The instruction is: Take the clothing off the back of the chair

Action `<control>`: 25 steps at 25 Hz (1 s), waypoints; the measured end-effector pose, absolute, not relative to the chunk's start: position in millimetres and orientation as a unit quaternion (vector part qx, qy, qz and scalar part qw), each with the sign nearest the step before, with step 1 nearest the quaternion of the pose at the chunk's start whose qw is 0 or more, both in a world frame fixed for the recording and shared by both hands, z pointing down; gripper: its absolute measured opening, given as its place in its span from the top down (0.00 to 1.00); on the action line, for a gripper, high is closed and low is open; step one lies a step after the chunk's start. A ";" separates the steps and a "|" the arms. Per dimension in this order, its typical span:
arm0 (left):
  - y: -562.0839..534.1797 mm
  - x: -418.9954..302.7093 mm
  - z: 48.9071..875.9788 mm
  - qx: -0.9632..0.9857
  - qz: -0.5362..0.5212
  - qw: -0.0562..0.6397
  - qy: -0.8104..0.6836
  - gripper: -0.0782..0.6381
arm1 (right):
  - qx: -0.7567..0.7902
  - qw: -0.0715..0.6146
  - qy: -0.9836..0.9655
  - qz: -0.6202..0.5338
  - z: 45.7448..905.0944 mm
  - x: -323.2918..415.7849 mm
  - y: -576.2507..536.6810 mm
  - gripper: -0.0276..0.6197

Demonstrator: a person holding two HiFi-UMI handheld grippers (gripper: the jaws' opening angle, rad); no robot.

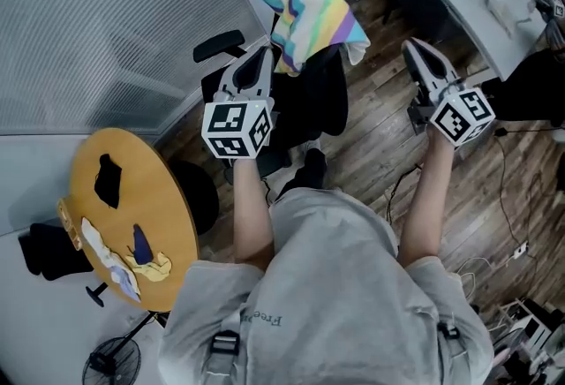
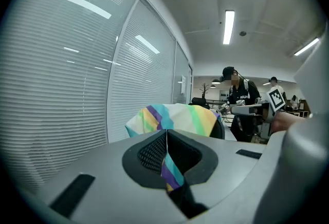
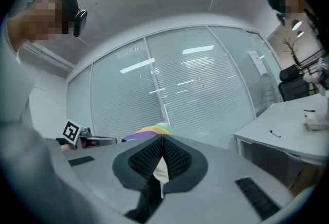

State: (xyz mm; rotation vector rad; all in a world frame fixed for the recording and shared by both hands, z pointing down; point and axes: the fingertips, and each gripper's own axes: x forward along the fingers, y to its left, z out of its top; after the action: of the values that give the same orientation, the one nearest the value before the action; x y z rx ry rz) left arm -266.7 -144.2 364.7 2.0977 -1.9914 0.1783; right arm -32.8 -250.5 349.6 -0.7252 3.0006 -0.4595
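Nothing of the task is seen to be done yet. The striped clothing [image 1: 305, 8] is draped over the back of the black chair [image 1: 320, 96] and hangs down on both sides of it. The left gripper [image 1: 265, 56] is held just beside the clothing's left edge. In the left gripper view its jaws are seen pressed together, and only stripes of the cloth beyond show through the slot beneath them, so no fabric is judged to be pinched. The right gripper [image 1: 413, 48] is held apart from the clothing, to the right of the chair. Its jaws are likewise clenched on nothing, and the clothing is seen past their tips. The whole of the job is judged to be left: the jaws have to be opened, brought onto the cloth and closed on it, and the clothing then lifted clear of the chair back.
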 end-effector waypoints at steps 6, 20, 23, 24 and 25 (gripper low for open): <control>-177.4 -275.6 360.1 0.781 0.027 0.137 -0.608 0.84 | -0.031 -0.068 0.993 -0.087 342.0 -88.3 -261.3 0.91; -200.3 -233.5 407.6 0.897 0.102 0.132 -0.409 0.38 | 0.112 -0.174 0.978 0.021 389.8 -144.1 -277.3 0.45; -218.1 -243.4 408.2 0.893 0.099 0.127 -0.420 0.36 | 0.113 -0.170 0.978 0.036 384.2 -154.3 -288.3 0.44; -222.9 -245.2 408.5 0.892 0.098 0.128 -0.421 0.36 | 0.113 -0.169 0.978 0.038 382.7 -156.2 -290.7 0.44; -227.2 -247.4 409.2 0.891 0.099 0.129 -0.423 0.35 | 0.115 -0.168 0.978 0.038 381.5 -158.2 -292.7 0.44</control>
State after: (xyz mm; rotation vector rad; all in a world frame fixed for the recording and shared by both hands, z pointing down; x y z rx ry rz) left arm -247.4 -227.2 409.2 2.5908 -1.2288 0.2881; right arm -158.2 -292.7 381.5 0.4053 3.4529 0.1348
